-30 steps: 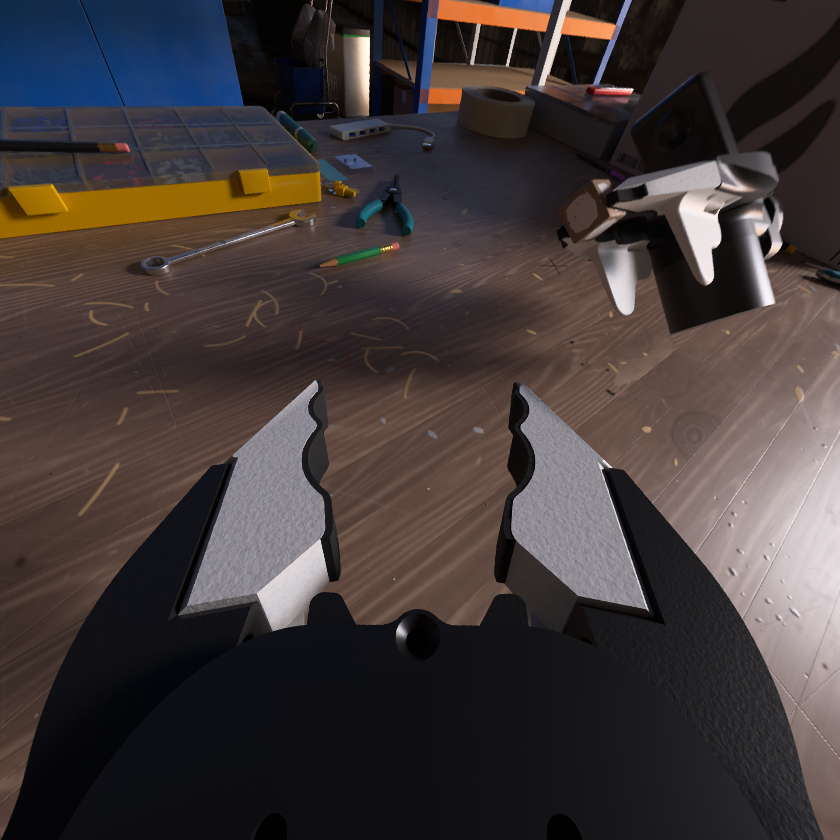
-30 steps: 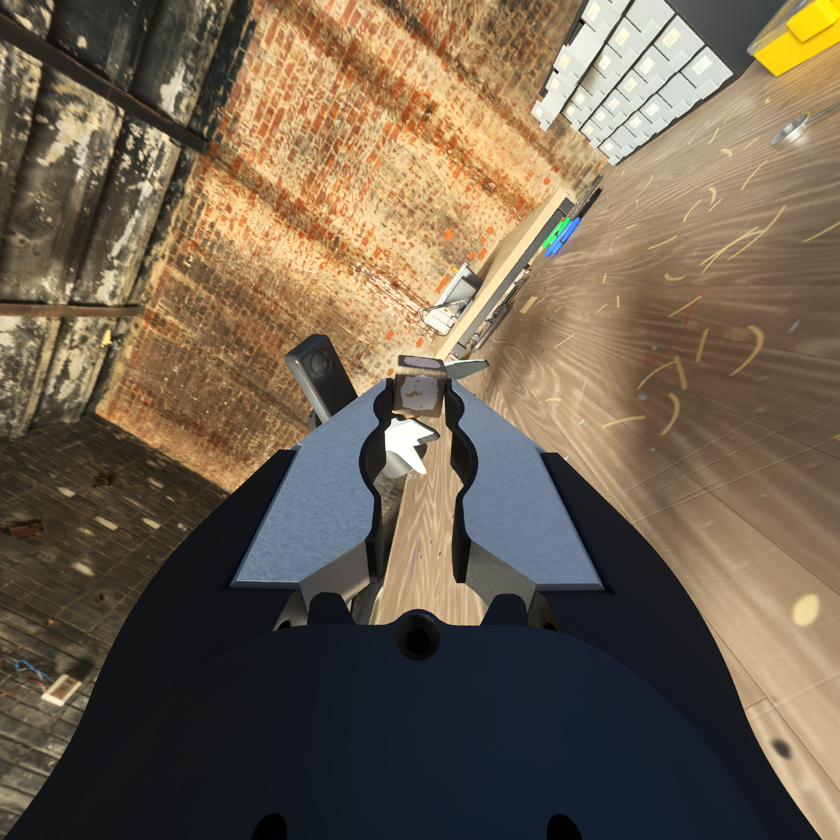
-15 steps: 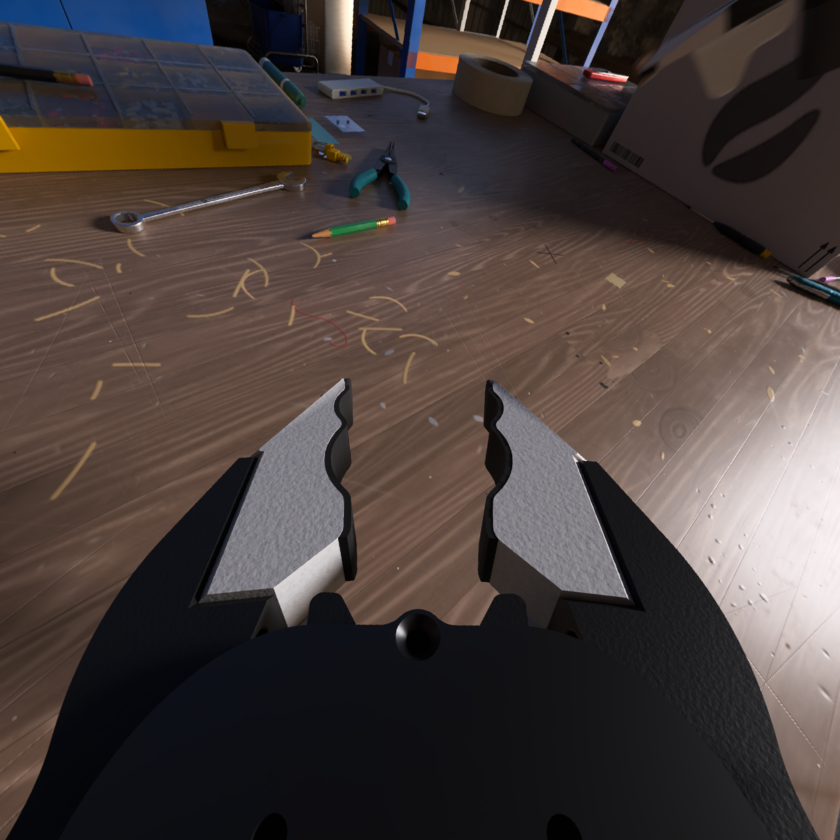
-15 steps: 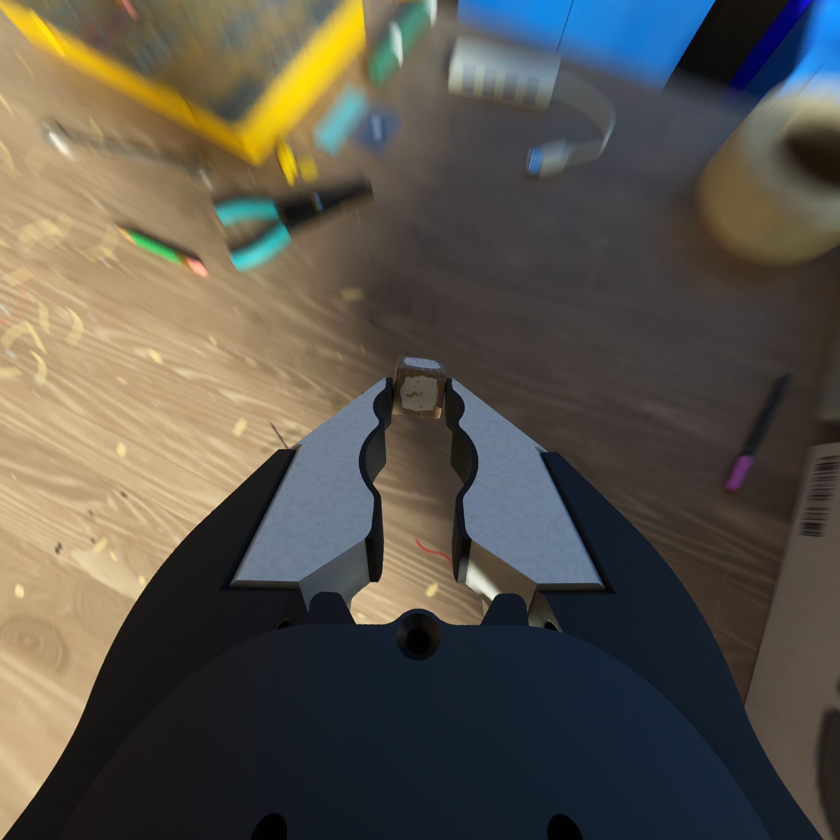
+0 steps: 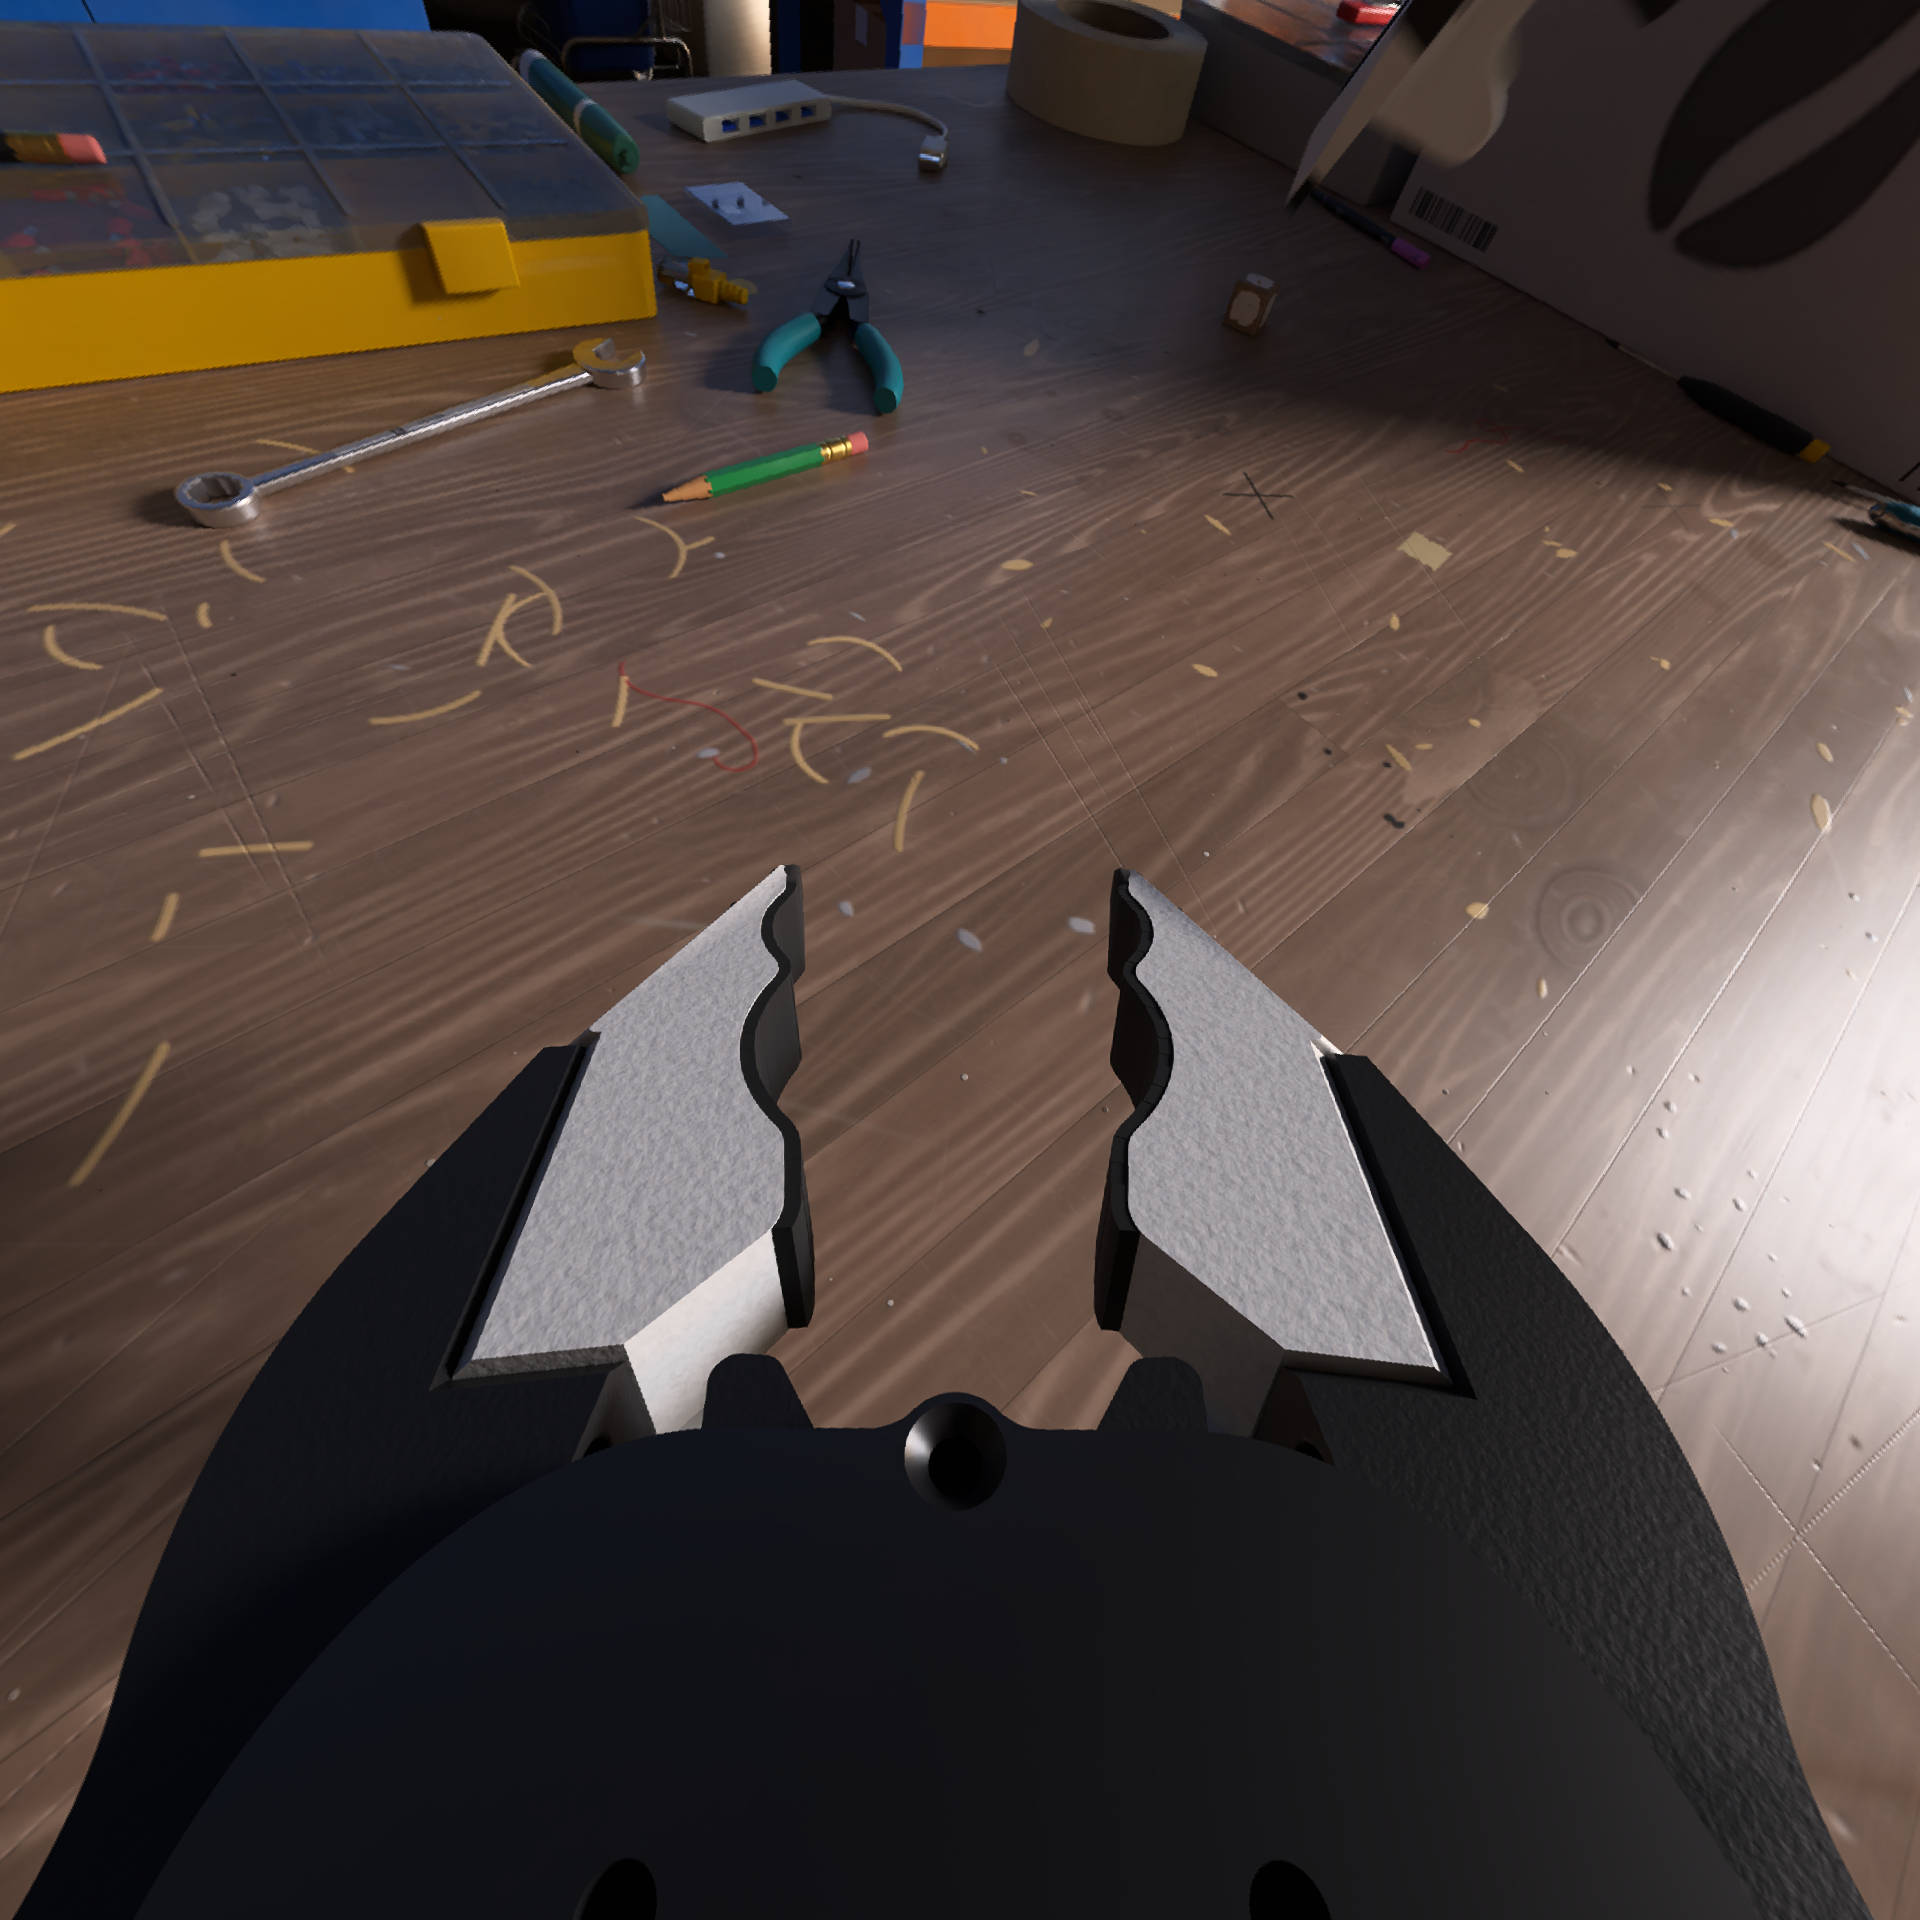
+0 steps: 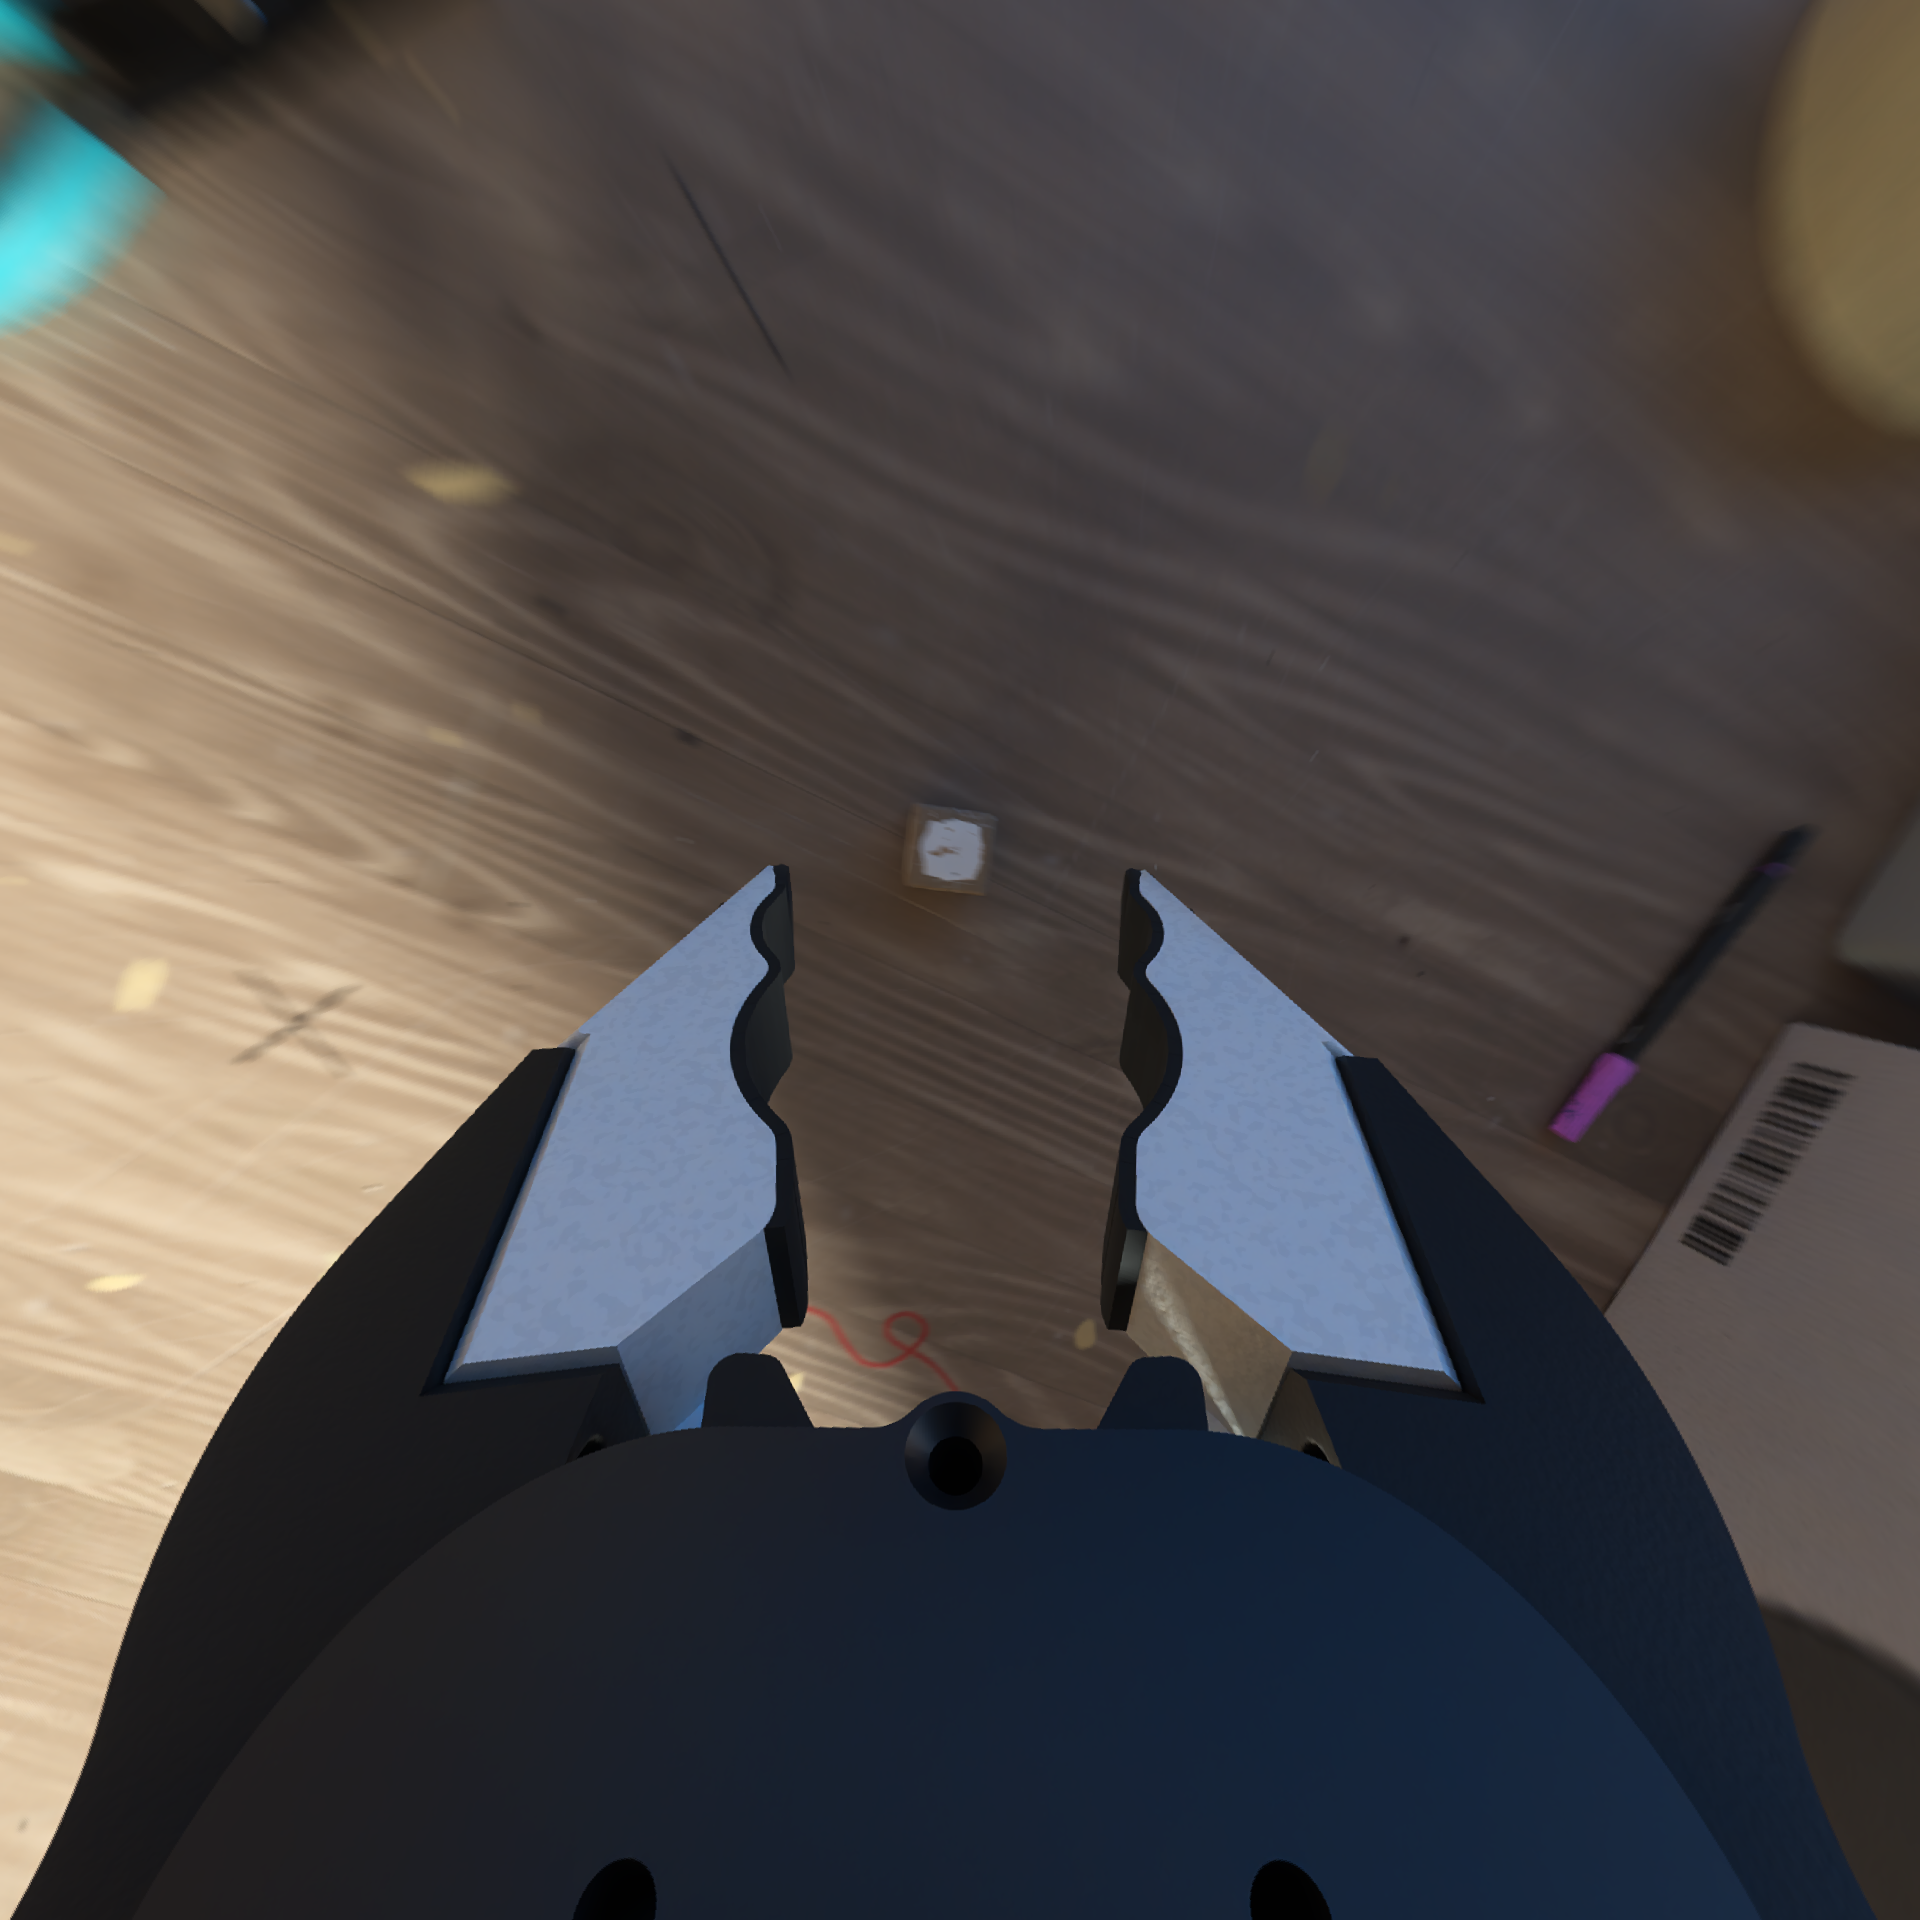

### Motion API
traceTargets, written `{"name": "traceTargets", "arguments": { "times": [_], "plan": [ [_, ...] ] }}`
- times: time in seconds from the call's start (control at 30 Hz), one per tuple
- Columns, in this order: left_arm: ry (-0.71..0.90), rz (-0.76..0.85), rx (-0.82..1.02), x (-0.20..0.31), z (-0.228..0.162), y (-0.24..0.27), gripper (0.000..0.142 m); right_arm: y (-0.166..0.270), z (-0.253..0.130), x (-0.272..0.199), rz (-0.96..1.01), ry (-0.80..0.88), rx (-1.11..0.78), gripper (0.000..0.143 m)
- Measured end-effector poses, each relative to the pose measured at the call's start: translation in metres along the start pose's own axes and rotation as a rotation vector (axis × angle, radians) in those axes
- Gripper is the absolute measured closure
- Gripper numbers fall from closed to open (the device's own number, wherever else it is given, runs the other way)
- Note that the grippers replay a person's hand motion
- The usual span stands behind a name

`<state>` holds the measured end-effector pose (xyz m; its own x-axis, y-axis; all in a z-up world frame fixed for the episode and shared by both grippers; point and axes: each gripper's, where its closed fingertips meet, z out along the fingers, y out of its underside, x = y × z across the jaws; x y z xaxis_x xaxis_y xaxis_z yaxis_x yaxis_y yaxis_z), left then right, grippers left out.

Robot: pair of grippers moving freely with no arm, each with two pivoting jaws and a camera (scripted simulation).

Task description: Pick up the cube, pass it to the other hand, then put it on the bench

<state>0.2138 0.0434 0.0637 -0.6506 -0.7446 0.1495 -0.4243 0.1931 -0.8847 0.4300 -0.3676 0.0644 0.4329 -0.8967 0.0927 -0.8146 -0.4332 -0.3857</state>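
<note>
Step in hand: you are at the tail of the task, by my reading; the cube (image 6: 947, 849) sits on the bench (image 6: 1143, 520), free of both claws.
Right gripper (image 6: 954, 883): released, jaws spread, nothing between them; the cube lies just beyond its fingertips, apart from both.
Left gripper (image 5: 954, 883): released too and holding nothing; from here the cube (image 5: 1250, 303) is far ahead and to the right of the tips.
Next move: you likely need only draw the right claw straight back without brushing the cube; it looks settled flat, though the view is blurred.
Bench surface: dark wood planks strewn with shavings; ahead-left of the left claw lie a green pencil (image 5: 769, 470), teal pliers (image 5: 831, 338), a spanner (image 5: 405, 431) and a yellow parts case (image 5: 312, 301).
Right of the right claw: a purple-tipped pen (image 6: 1673, 997) and a cardboard box (image 6: 1787, 1247), well clear of the cube.
Room: beyond the bench's far edge you see a tape roll (image 5: 1107, 68) and blue shelving, dim.
</note>
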Motion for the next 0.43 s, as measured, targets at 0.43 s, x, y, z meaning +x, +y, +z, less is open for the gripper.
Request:
{"name": "traceTargets", "arguments": {
  "times": [0.43],
  "plan": [
    [-0.071,0.003,0.030,-0.008,-0.009,-0.006,0.084,0.045,-0.117,-0.336,-0.053,-0.606,0.950,0.083]
  ]
}}
